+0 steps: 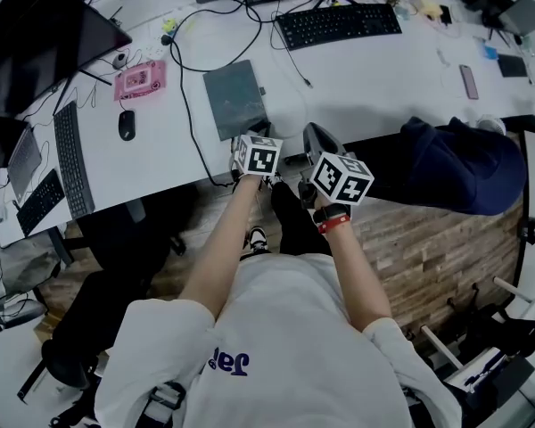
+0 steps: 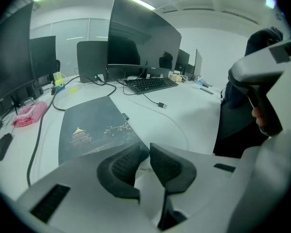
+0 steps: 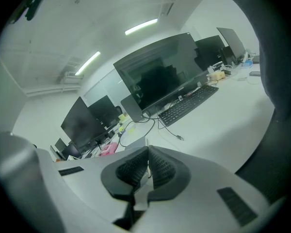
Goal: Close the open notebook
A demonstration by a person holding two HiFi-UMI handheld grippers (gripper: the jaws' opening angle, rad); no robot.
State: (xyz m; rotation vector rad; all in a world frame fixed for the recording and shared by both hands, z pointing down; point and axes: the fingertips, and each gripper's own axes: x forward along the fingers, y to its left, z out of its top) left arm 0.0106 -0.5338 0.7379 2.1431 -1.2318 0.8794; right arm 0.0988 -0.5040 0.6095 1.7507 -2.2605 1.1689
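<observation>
**Item:** dark grey hardcover notebook (image 1: pixel 236 99) with a gold temple drawing on its cover. It lies flat on the white desk (image 1: pixel 366 78), cover up, and looks already shut.

**Tools:**
- Left gripper (image 2: pixel 148 148): just on the near side of the notebook, jaws a narrow gap apart, nothing between them.
- Right gripper (image 3: pixel 148 152): further right of the notebook, pads meeting, empty.

**Handling, as judged:** little seems left beyond confirming the cover sits flush. If it lifts, press with the left pads near the notebook's near edge, straight down, so the book does not slide.

**Surface and room:**
- Black cable (image 1: pixel 183 105) along the notebook's left side.
- Black mouse (image 1: pixel 127 124) and pink flat case (image 1: pixel 140 79) further left.
- Black keyboard (image 1: pixel 339 23) and dark monitor (image 2: pixel 143 38) beyond the notebook.
- Wood-plank floor (image 1: pixel 428 248) below the desk edge.
</observation>
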